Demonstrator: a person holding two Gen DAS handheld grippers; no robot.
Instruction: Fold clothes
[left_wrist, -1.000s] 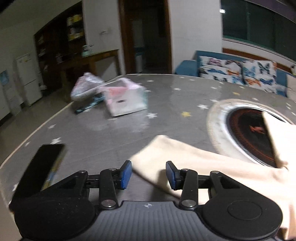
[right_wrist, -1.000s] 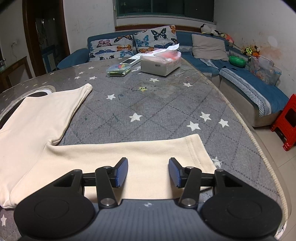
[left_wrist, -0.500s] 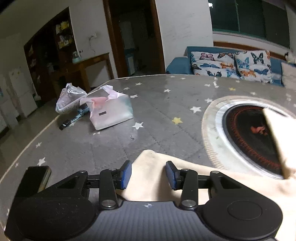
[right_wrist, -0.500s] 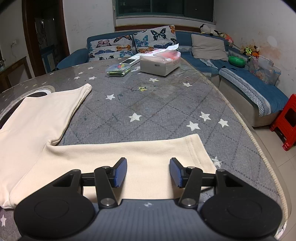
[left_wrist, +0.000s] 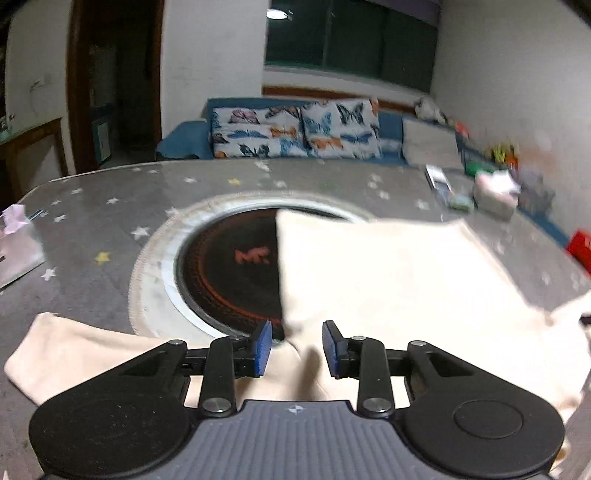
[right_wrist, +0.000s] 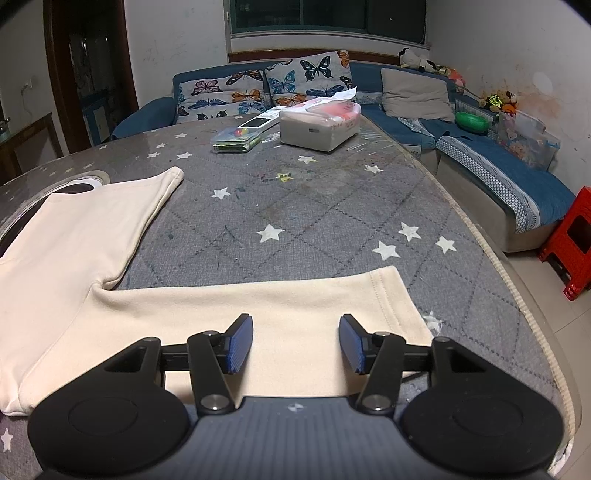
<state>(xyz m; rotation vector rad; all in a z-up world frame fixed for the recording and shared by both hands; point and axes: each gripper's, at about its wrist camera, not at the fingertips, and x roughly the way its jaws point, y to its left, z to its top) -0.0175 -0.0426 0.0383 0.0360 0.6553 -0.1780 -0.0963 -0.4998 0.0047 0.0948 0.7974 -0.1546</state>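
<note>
Both hand-held grippers had their blue pads spread: the left hand-held gripper (left_wrist: 296, 347) straddled a raised crease of the cream garment (left_wrist: 388, 273) beside the round burner (left_wrist: 229, 266), while the right hand-held gripper (right_wrist: 296, 343) hovered over its sleeve (right_wrist: 295, 306), flat on the star-patterned bench (right_wrist: 314, 206).

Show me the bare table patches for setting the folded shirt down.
Bare cloth between the shirt's sleeve and the tissue box, out to the table edge. Crowded: far end around the box and snack tray; the cooktop.
</note>
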